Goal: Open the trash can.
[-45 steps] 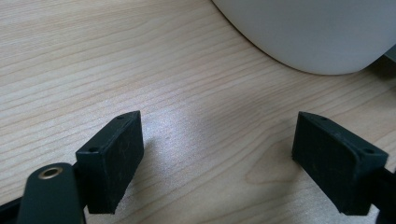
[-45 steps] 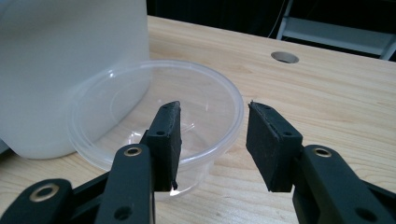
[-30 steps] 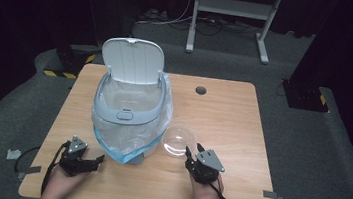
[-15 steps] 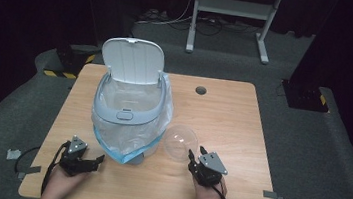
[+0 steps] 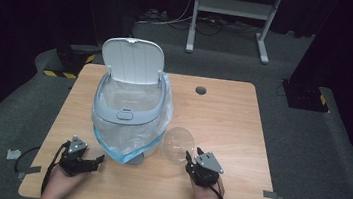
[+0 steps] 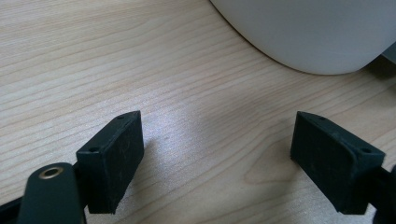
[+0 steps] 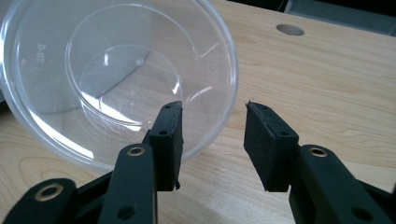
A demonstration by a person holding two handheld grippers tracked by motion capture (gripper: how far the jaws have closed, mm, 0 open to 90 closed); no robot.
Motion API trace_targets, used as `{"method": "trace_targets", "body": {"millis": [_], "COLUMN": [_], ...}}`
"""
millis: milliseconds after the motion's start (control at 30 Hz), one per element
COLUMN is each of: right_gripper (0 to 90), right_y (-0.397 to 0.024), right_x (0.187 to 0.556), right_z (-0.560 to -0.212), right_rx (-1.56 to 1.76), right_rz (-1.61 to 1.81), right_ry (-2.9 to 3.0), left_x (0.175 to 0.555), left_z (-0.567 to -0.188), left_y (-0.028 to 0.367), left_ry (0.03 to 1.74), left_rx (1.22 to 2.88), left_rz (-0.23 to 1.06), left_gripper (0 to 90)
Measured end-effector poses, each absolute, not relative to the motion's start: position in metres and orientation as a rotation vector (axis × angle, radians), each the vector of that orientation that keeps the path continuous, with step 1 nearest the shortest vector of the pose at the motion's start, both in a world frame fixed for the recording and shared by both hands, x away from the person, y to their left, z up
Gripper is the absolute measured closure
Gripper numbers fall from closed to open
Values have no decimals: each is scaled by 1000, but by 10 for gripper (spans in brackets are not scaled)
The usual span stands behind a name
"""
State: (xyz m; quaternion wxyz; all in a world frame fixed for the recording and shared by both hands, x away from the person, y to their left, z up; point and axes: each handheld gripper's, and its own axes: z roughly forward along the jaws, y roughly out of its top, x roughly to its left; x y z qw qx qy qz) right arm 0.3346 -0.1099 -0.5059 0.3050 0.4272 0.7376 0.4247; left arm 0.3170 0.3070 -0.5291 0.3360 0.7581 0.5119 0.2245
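A clear plastic bowl (image 5: 178, 144) stands tilted on its edge on the wooden table (image 5: 232, 121), its opening turned toward my right gripper (image 5: 192, 154). In the right gripper view the bowl (image 7: 116, 70) is close in front. Its right rim reaches into the gap of the right gripper (image 7: 212, 135), whose jaws stand apart without pressing on it. My left gripper (image 5: 97, 161) rests on the table at the front left, open with nothing in it. In the left gripper view that gripper (image 6: 217, 158) has bare wood between its jaws, and the bin's white base (image 6: 308, 32) rises just beyond.
A grey-white bin (image 5: 128, 104) with a clear liner and its lid (image 5: 131, 61) raised stands left of centre, beside the bowl. A cable hole (image 5: 200, 89) sits near the table's far edge. A metal stand's base (image 5: 230, 5) stands on the floor behind.
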Motion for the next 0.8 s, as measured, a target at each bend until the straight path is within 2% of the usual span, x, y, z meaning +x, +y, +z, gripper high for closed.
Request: {"method": "trace_targets", "body": {"millis": [800], "right_gripper": [569], "right_y": [-97], "right_x": [332], "right_z": [-509], "right_rx": [1110], "right_rz": [1142], "right_ry": [1987], "left_x": [317], "left_z": [-529], "left_y": [307], "left_ry": [1334], "left_rx": [1977], "left_rz": [584], "left_gripper": [174]}}
